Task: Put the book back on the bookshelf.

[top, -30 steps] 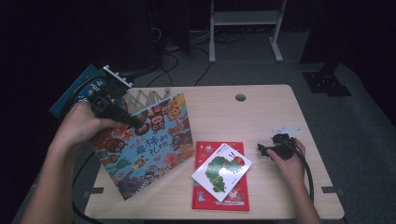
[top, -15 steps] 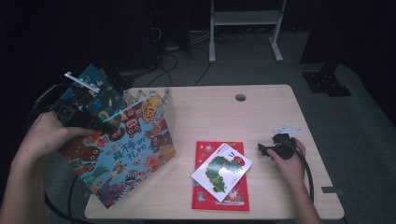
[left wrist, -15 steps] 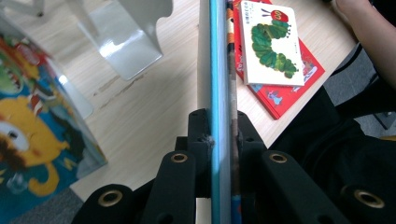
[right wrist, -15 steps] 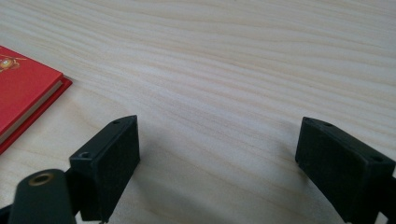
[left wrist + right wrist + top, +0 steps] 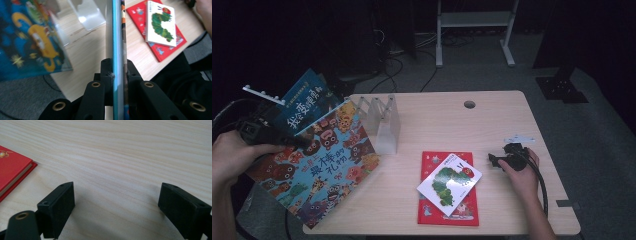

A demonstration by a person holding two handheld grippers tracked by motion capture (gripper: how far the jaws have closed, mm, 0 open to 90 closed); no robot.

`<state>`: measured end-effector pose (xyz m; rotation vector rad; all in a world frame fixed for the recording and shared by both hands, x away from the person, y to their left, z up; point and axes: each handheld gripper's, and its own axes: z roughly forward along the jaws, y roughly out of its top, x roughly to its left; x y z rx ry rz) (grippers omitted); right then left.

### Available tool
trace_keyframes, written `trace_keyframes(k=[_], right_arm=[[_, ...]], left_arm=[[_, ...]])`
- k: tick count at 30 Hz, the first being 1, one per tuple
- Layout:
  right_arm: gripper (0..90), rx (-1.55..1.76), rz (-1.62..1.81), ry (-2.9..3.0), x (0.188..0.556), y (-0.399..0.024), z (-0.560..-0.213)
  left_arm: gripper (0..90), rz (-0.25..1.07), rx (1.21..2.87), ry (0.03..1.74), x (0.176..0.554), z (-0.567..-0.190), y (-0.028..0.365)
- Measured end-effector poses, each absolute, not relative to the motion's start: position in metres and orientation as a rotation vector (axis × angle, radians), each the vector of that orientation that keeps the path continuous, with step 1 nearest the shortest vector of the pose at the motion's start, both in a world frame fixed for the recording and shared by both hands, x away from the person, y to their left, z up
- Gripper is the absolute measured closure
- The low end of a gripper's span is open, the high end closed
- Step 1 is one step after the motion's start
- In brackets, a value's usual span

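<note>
Transfer in progress: left gripper (image 5: 287, 141) jaws clamped on two picture books (image 5: 319, 165) left of clear rack (image 5: 382, 122); right gripper (image 5: 498, 160) jaws wide, empty; next, slotting upright into rack.

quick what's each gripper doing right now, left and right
Left gripper: closed on the edge of the large colourful picture book with cartoon monsters.
Right gripper: open, holding nothing, low over the light wooden table.

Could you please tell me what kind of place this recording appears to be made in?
Probably an indoor lab or studio workspace: a light wooden desk with a cable hole, loose black cables on the grey carpeted floor, and a white metal stand in the dark background.
</note>
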<state>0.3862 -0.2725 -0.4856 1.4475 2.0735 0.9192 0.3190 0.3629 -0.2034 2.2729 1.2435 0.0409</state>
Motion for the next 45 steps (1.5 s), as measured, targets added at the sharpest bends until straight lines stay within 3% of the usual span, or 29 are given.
trace_keyframes(k=[18, 45], right_arm=[[12.9, 1.455, 0.918, 2.066, 0.387, -0.275, -0.486], [13.0, 1.457, 0.916, 2.065, 0.387, -0.275, -0.486]], left_arm=[[80.8, 0.155, 2.151, 1.476, 0.330, -0.207, 0.387], [80.9, 0.277, 1.943, 1.694, 0.384, -0.220, 0.388]])
